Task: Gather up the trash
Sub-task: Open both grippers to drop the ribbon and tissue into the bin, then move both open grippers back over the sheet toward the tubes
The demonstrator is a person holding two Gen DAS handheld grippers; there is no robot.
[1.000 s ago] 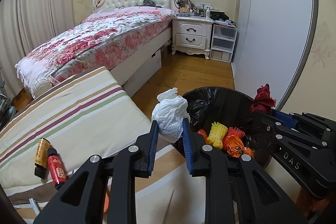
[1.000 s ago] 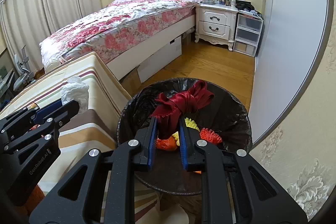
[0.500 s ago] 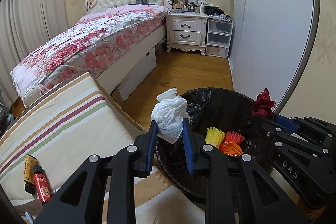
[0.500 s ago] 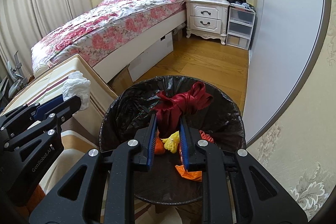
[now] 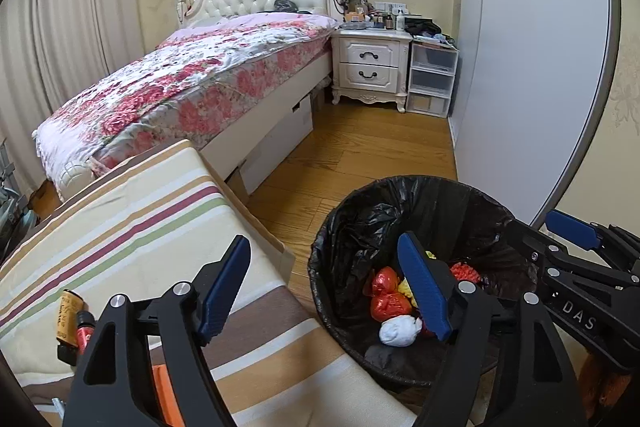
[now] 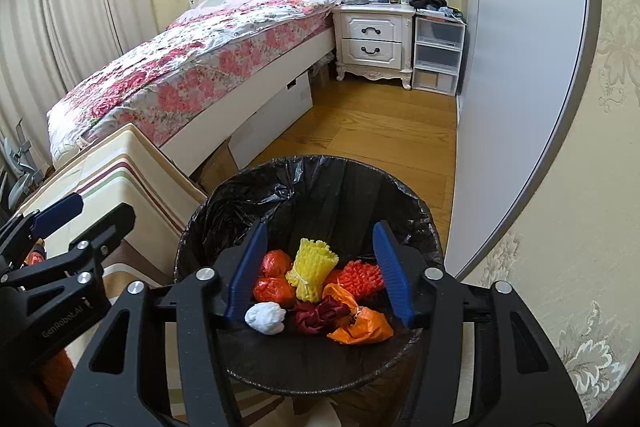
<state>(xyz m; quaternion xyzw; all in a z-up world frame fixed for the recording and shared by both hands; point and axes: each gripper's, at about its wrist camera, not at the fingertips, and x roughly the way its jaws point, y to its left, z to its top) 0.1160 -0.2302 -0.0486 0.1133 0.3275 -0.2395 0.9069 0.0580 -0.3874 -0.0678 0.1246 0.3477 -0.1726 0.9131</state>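
Lying in the bottom of the black-lined trash bin [image 6: 352,187] is a white crumpled tissue wad [image 6: 265,317], touching a dark red ribbon bundle [image 6: 316,315] beside it. Same wad shows in the left wrist view [image 5: 400,331]. Around them: yellow foam fruit net [image 6: 312,273], red-orange foam net [image 6: 358,277], orange plastic bag [image 6: 360,325], red-orange crumpled wrappers [image 6: 272,277].

Right gripper [image 6: 320,277] over the bin, blue fingers [image 6: 390,275] spread wide, nothing between them, touching nothing. Left gripper [image 5: 326,291] also spread wide and empty; its right-side finger [image 5: 424,291] sits over the bin [image 5: 400,195], the other finger over the striped cloth surface [image 5: 140,227] just beside the bin.

On that cloth near the left edge: a small red bottle [image 5: 85,331] next to a yellow-labelled tube [image 5: 68,315], label text too blurred to read. Behind: floral bed [image 5: 192,83], white nightstand [image 5: 372,67], wood floor [image 5: 360,155].
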